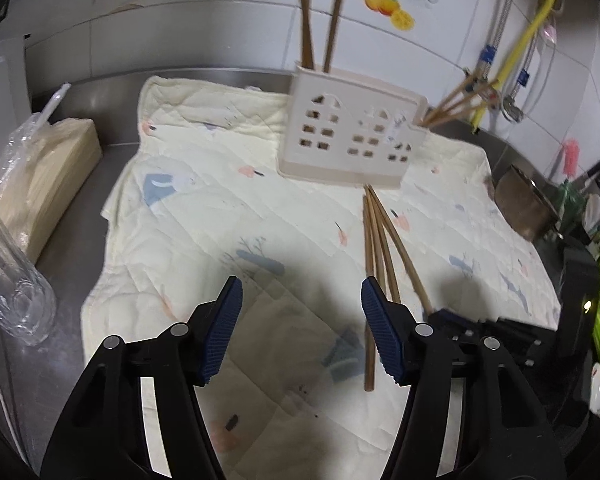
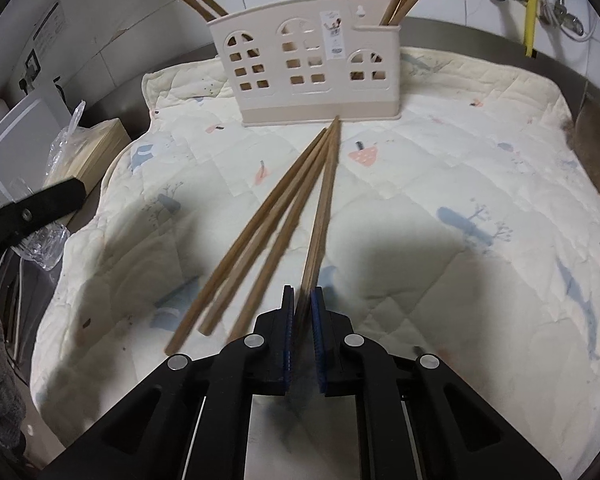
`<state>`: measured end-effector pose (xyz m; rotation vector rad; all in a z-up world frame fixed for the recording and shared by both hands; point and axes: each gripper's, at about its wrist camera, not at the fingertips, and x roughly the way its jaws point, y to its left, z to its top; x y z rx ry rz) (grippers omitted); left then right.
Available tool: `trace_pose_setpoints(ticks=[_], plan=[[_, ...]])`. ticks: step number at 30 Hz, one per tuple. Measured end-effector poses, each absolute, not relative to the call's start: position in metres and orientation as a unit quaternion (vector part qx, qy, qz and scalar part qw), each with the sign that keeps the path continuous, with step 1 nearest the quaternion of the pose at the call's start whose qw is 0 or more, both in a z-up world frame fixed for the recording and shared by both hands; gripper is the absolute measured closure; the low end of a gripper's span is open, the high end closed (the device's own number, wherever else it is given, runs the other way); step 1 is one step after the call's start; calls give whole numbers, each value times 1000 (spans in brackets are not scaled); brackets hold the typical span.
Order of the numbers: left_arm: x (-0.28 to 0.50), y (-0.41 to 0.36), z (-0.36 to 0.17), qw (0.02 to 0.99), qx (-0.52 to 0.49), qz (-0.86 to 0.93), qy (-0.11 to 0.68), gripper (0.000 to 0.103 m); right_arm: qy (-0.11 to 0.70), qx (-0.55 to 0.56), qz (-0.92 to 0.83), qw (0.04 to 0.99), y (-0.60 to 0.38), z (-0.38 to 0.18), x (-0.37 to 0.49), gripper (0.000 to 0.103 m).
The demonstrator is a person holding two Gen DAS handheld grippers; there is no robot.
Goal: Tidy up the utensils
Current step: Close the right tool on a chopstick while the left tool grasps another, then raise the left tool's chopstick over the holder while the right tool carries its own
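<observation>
- Four wooden chopsticks [image 2: 284,216] lie mid-quilt [image 2: 440,168], tips at the holder [image 2: 308,68].
- My right gripper [image 2: 303,300] pinches one; its neighbours could drag along.
- My left gripper [image 1: 302,300] hangs spread, empty.

Right gripper [image 2: 303,300] clamped on one chopstick [image 2: 323,204]; three loose chopsticks [image 2: 260,232] just beside, fanned on quilted cloth [image 2: 460,168] before holder [image 2: 304,68].
</observation>
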<state>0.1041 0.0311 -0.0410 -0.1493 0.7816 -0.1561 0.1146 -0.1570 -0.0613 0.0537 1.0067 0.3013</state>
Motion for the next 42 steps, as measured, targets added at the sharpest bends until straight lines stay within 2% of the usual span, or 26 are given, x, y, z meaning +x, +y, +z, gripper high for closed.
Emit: trace_pose_setpoints(ticks=[4, 12, 15, 24, 32, 36, 42], plan=[[104, 19, -51, 912, -70, -93, 392, 49, 474, 14, 138, 870, -170, -60, 112, 96], [109, -13, -78, 890, -61, -138, 431, 75, 475, 13, 134, 870, -193, -63, 111, 96], [113, -20, -87, 884, -58, -140, 442, 81, 475, 14, 136, 869, -196, -64, 110, 96], [124, -26, -103, 878, -58, -131, 458, 87, 476, 16, 141, 868, -197, -66, 106, 95], [124, -41, -103, 885, -14, -117, 451, 89, 475, 20, 144, 868, -198, -69, 104, 94], [125, -45, -101, 888, 3, -102, 448, 97, 472, 21, 147, 869, -198, -70, 103, 94], [118, -45, -87, 894, 0, -113, 434, 98, 465, 21, 149, 873, -201, -64, 101, 96]])
